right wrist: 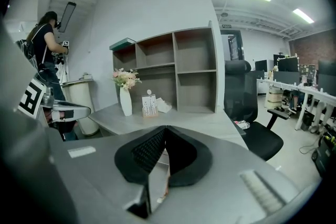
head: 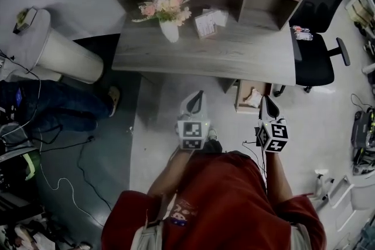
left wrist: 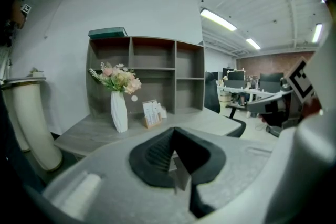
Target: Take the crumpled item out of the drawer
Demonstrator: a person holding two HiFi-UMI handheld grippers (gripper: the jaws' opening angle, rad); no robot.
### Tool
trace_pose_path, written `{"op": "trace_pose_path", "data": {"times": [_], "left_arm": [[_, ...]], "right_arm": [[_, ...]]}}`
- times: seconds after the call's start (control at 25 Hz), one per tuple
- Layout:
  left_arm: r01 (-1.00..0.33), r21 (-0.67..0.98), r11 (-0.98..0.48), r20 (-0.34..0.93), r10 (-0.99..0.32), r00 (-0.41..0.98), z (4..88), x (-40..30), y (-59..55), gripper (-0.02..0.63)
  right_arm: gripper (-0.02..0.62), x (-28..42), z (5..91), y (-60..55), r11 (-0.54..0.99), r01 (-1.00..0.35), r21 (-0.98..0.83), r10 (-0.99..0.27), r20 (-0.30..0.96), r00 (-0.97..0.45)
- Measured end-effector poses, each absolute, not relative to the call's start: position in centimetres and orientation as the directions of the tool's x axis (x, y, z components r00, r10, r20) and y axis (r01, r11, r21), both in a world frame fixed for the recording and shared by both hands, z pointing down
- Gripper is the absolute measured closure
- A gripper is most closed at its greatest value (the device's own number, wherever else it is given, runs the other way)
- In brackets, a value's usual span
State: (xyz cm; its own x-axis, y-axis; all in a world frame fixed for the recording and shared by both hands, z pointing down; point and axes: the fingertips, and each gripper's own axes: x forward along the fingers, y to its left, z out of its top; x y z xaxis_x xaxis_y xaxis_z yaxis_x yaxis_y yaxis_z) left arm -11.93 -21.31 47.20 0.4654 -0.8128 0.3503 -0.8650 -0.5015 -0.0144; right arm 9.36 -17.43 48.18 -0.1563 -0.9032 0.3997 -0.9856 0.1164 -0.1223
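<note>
No writing can be read on anything here.

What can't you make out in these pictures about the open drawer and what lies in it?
- Drawer interior: seen only in the head view, where the right gripper covers its right side. Neither gripper view shows it.
- Crumpled item: head view only, too small to tell paper from cloth.
- Card stand on the desk: its print is too small to read in any view.
</note>
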Motion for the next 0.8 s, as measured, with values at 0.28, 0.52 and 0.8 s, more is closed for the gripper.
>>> {"op": "trace_pose_path", "data": {"times": [0.28,0.52,0.8], "left_arm": [[-0.826,-0.005,-0.563,0.357,-0.773,0.525,48.2,-11.5,-24.6,0.609],[-0.801,-0.017,-0.598,0.354,-0.753,0.554,48.5,-9.8,-25.8,0.609],[-0.793,-0.013,-0.609,0.352,-0.745,0.566,49.5,-8.1,-26.3,0.609]], "right_arm": [[0.594,9.3,48.7,-19.6,0.066,-0.992,-0.111,-0.904,0.414,-0.106],[0.594,10.4,49.7,-19.6,0.029,-0.993,-0.118,-0.901,0.428,-0.077],[0.594,11.7,51.1,-19.9,0.009,-0.991,-0.133,-0.901,0.428,-0.066]]}}
